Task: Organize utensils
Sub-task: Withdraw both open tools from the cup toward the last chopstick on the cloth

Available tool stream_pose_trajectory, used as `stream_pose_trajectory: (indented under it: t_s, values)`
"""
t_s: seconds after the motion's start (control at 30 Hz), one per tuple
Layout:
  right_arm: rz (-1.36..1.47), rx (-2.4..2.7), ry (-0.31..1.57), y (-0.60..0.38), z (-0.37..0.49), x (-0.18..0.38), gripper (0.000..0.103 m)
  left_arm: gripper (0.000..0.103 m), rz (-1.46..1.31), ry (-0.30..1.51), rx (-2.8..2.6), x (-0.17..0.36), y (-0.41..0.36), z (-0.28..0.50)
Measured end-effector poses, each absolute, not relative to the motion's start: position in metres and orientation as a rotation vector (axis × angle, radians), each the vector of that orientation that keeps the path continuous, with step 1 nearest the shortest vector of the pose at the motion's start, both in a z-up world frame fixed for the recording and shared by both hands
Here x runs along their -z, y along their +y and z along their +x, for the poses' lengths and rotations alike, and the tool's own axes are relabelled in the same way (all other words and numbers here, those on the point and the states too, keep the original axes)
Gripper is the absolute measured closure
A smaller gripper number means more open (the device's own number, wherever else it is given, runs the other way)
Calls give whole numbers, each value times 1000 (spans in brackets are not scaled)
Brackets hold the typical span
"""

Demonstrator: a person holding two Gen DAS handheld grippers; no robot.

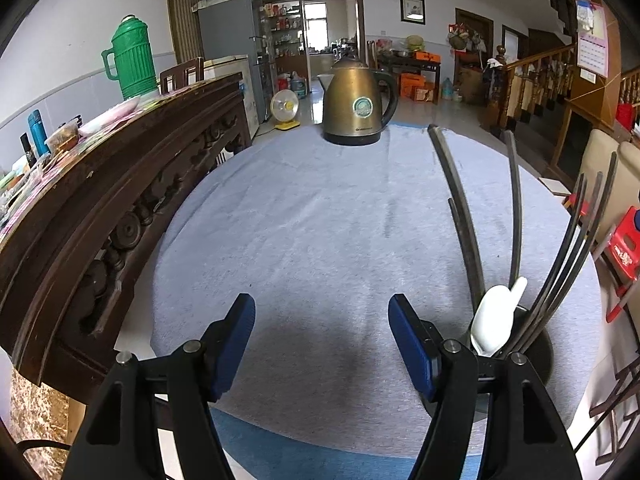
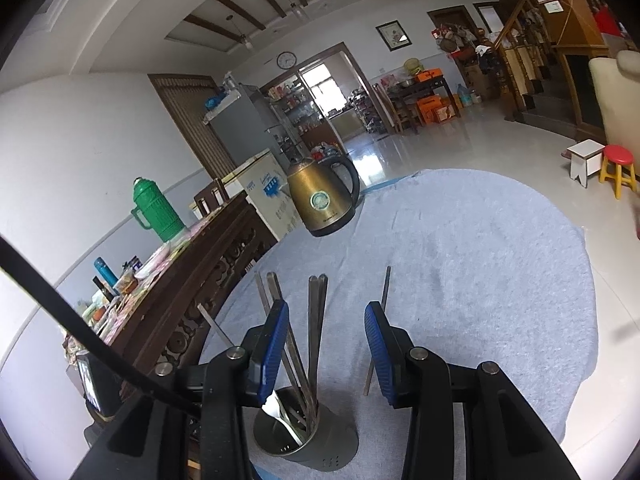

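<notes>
My left tongs (image 1: pixel 322 340) stand apart over bare pale blue-grey towelling cloth (image 1: pixel 312 220), nothing between the blue pads. At their three o'clock is a dark metal cylindrical utensil holder (image 1: pixel 540 344) with a white plastic spoon (image 1: pixel 494 324) and long dark metal chopsticks (image 1: pixel 460 208). My right tongs (image 2: pixel 326 350) hang open just above that holder, empty. Far off at twelve o'clock stands a brass-coloured electric kettle (image 1: pixel 354 100).

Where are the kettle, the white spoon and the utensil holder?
kettle (image 1: pixel 356 98), left wrist view, on its brass body.
white spoon (image 1: pixel 493 322), left wrist view, on its bowl.
utensil holder (image 2: pixel 320 450), right wrist view, on its outer wall.
</notes>
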State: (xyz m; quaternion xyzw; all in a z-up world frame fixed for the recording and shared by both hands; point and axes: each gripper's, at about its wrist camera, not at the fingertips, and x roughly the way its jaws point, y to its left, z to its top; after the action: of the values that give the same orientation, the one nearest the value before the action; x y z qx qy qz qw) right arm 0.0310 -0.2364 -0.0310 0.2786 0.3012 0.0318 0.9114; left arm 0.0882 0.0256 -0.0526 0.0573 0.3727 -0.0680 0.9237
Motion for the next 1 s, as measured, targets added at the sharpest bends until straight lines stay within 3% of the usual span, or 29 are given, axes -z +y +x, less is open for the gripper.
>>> stream_pose_trajectory:
  t_s: [0.57,1.0]
  values:
    - [614,6,687,-257,27,58,61,31,137,796,88,63,34,99]
    - [658,78,826,-294,74,105,61,30,131,872,56,91,47,131]
